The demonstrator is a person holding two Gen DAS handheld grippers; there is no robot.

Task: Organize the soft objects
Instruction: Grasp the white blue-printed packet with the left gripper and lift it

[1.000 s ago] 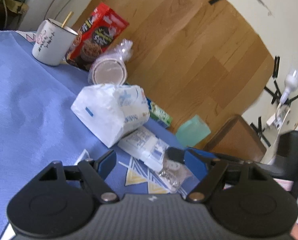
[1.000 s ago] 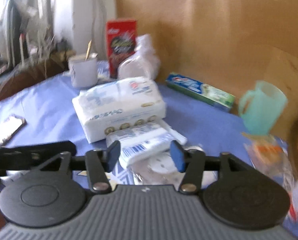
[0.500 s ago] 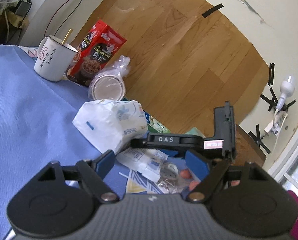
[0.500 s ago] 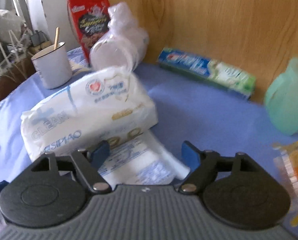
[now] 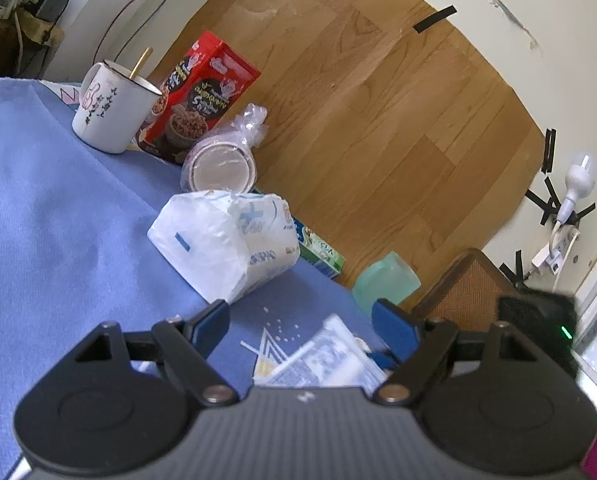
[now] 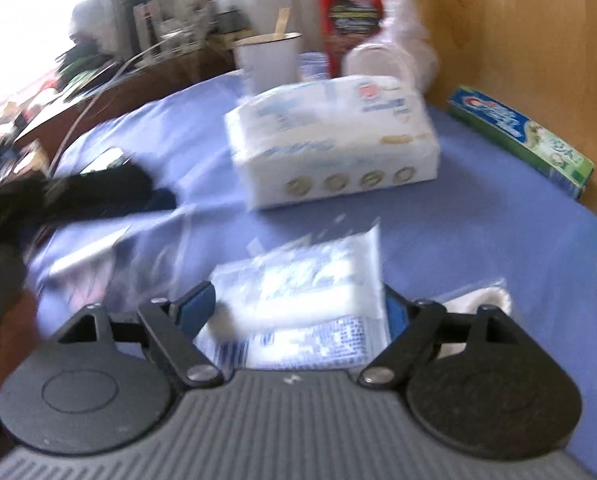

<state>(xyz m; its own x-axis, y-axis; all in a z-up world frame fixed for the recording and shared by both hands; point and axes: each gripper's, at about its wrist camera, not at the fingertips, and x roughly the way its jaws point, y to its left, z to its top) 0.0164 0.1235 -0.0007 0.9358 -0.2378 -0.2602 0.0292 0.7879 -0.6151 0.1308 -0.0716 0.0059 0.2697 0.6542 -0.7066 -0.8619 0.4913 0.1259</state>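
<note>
right gripper (image 6: 300, 306): blue pads set on either side of a small tissue pack (image 6: 304, 300), the pack filling the gap between them; the frame is blurred, so whether the pads truly clamp it cannot be told. the pack's long axis runs away from the gripper toward the far edge of the blue tablecloth (image 6: 478, 216), printed end nearest the gripper body; whether it rests on the cloth or is lifted is unclear.

left gripper (image 5: 300, 322): fingers spread wide with nothing between the pads. the same small tissue pack shows low in its view, just under the right pad, tilted.

large tissue pack (image 6: 332, 142): white with blue print, lying on the cloth well beyond the small pack, long axis running across the right wrist view, one narrow end toward the left gripper.

clear bag (image 6: 478, 300): flat on the cloth beside the right gripper's right finger.

toothpaste box (image 6: 522, 140): along the far right edge of the cloth, against the wood panel, long axis following that edge.

green cup (image 5: 386, 284): at the right edge, past the toothpaste box.

white mug (image 5: 112, 114), red box (image 5: 200, 98), bagged cups (image 5: 222, 162): grouped at the far edge behind the large pack, the mug holding a stick.
</note>
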